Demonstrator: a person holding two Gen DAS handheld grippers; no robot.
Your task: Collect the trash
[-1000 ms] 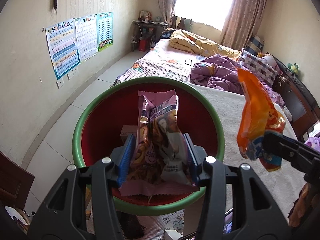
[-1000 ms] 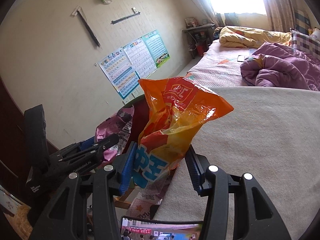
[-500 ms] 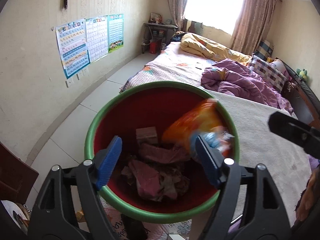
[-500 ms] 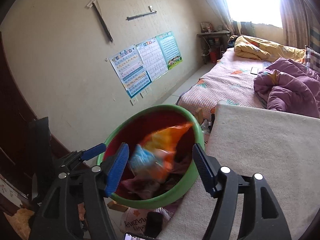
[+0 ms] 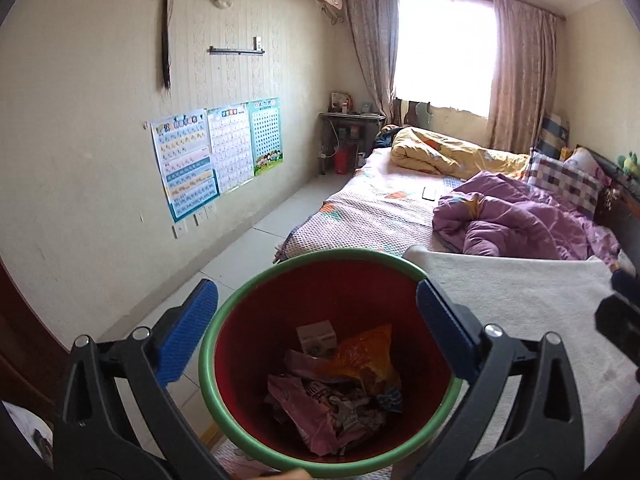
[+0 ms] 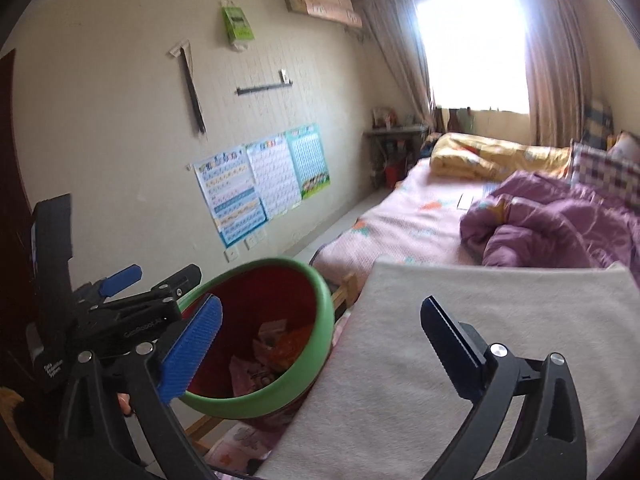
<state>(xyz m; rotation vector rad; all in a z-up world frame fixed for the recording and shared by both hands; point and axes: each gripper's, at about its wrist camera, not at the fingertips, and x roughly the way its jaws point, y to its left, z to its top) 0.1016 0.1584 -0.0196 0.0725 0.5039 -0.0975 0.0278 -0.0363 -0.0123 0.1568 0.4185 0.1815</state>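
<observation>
With both the left gripper (image 5: 316, 320) and right gripper (image 6: 320, 336) spread and holding nothing, we judge the wrappers (image 5: 340, 396) in the bin (image 5: 320, 258) light, crinkly and slippery, best pinched at a flat edge.

A white blanket (image 5: 520, 300) covers the near surface; the bed (image 5: 372, 216) beyond carries purple quilt (image 5: 516, 220), yellow quilt (image 5: 448, 154), perhaps a phone (image 5: 430, 193).

Left wrist view: the left gripper (image 5: 316, 320) is seen spread wide, nothing held between its blue fingers (image 5: 186, 332); below it a red bin (image 5: 224, 364) with a green rim is seen from above; an orange wrapper (image 5: 364, 354), a pink wrapper (image 5: 304, 408) and a small box (image 5: 316, 336) are contained in it; a beige blanket (image 5: 520, 300) lies just beside the bin; a purple quilt (image 5: 516, 220) is heaped on the bed (image 5: 372, 212) beyond.
</observation>
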